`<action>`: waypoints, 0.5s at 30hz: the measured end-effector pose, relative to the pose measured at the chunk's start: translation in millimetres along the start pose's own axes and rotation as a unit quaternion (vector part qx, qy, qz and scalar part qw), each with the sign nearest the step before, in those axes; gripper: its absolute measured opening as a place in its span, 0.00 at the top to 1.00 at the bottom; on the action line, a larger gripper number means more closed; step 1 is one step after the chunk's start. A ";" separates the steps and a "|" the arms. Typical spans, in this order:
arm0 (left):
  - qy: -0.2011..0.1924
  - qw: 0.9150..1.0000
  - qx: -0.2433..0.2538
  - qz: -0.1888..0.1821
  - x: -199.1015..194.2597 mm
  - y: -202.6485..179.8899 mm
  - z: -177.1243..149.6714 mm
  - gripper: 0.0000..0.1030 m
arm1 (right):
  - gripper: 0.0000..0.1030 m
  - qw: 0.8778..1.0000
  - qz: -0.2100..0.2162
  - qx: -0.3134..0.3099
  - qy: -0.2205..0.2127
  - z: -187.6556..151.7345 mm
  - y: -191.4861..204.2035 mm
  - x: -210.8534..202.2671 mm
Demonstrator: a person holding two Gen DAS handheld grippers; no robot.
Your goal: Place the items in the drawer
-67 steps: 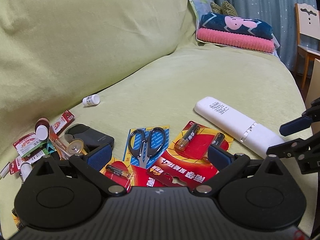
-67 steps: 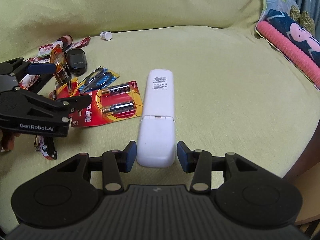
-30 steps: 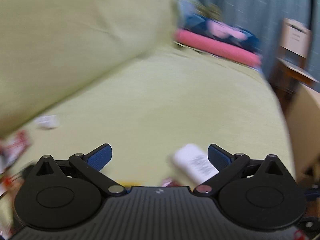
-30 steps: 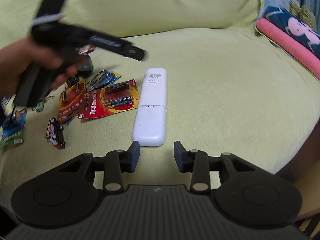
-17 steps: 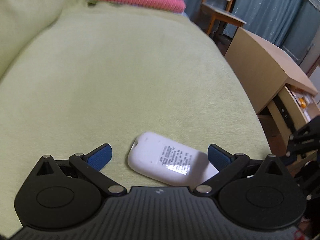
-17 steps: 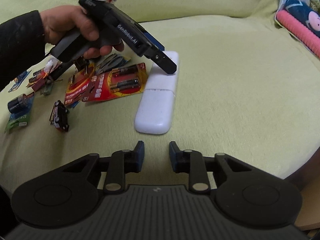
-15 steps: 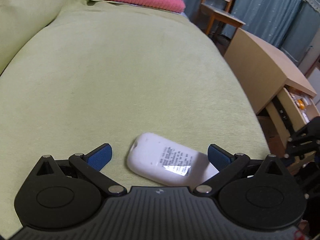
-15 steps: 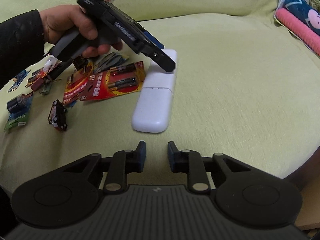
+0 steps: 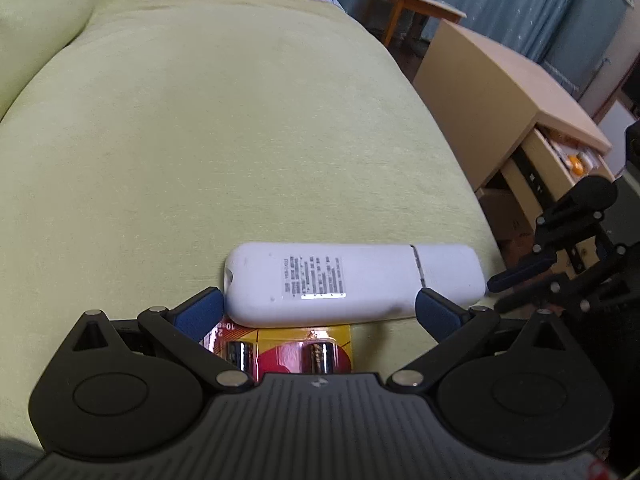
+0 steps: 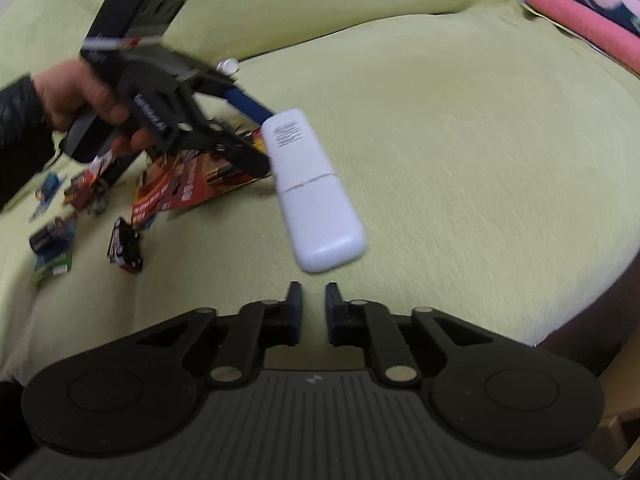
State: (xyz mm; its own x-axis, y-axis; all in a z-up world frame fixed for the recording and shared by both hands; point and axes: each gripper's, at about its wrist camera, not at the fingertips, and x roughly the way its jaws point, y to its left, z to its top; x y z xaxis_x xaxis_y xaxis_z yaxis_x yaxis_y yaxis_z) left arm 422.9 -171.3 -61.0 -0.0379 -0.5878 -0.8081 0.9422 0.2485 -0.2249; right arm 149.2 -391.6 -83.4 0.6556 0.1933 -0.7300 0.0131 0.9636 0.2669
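Observation:
A white remote [image 9: 352, 280] lies back-up on the green sofa seat, crosswise right at my left gripper's [image 9: 318, 312] open blue fingertips. In the right wrist view a hand holds that left gripper [image 10: 264, 136] with its fingers astride the far end of the remote [image 10: 316, 196]. My right gripper [image 10: 314, 300] hangs just short of the remote's near end, its jaws almost together with nothing between them. It also shows at the right edge as the right gripper [image 9: 520, 276]. A wooden cabinet's open drawer [image 9: 560, 152] stands beyond the sofa's edge.
A red battery pack [image 9: 280, 354] lies under my left fingers. More small items lie left of the remote: a toy car [image 10: 126, 250], a battery on a green card [image 10: 52, 240] and a white bottle [image 10: 228, 65]. Folded pink towels [image 10: 580, 20] sit far right.
The remote's near end has swung to the right as the left gripper moved in at its far end. My right jaws have narrowed from open around the remote to almost together, and backed off.

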 end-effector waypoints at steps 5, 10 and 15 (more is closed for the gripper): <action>-0.015 0.999 -0.032 -0.003 -1.0 15.3 1.7 0.01 | 0.98 0.998 0.016 0.055 -0.027 -4.6 -21.9 -7.9; -0.010 0.999 -0.030 -0.010 5.3 15.5 3.2 0.02 | 0.98 0.996 0.038 0.076 -0.036 -7.5 -28.4 -5.7; 0.005 1.000 -0.002 -0.015 10.4 6.0 5.4 0.04 | 0.98 0.994 0.049 0.088 -0.046 -7.3 -33.2 -3.8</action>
State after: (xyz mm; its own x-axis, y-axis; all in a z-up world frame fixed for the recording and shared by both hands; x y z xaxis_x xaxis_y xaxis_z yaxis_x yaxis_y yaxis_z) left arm 430.0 -180.1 -67.7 -0.0690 -0.5865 -0.8070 0.9394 0.2340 -0.2504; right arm 140.8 -423.0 -94.1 0.7263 0.2593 -0.6366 0.0726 0.8920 0.4461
